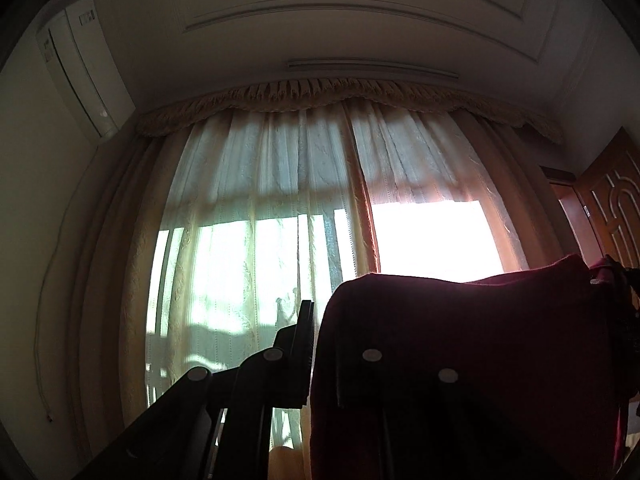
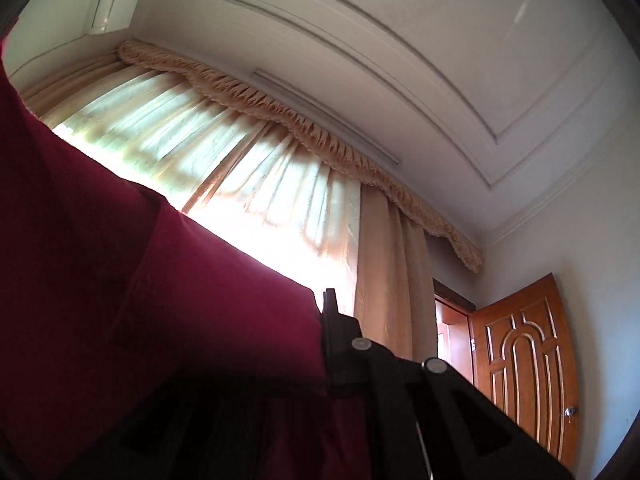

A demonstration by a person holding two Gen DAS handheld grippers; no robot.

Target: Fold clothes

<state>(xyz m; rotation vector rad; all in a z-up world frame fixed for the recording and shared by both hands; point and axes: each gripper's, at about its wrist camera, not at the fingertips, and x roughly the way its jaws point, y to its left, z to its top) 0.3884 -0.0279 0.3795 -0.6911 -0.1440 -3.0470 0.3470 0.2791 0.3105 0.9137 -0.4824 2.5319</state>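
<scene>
The left wrist view shows a white wall-mounted air conditioner (image 1: pixel 86 68) up and to the left of the left gripper (image 1: pixel 314 320), seen whole, while the right wrist view catches only its lower edge at the top left. The right wrist view shows the full carved brown wooden door (image 2: pixel 528 364) standing open, low to the right of the right gripper (image 2: pixel 325 308); the left view has just a slice of it at its right edge. The dark red cloth garment (image 1: pixel 460 360) hangs from both claws: the left gripper is clamped on its edge, the cloth draping over the right finger and spreading away to the right, where the other gripper grips it at the frame edge. The right gripper is likewise pinched tight on the garment, which fills everything to its left. Beyond both claws hang pale sheer gathered curtains (image 1: pixel 280 184), backlit, under a white panelled ceiling (image 2: pixel 400 40). The garment blocks the lower part of each view.
</scene>
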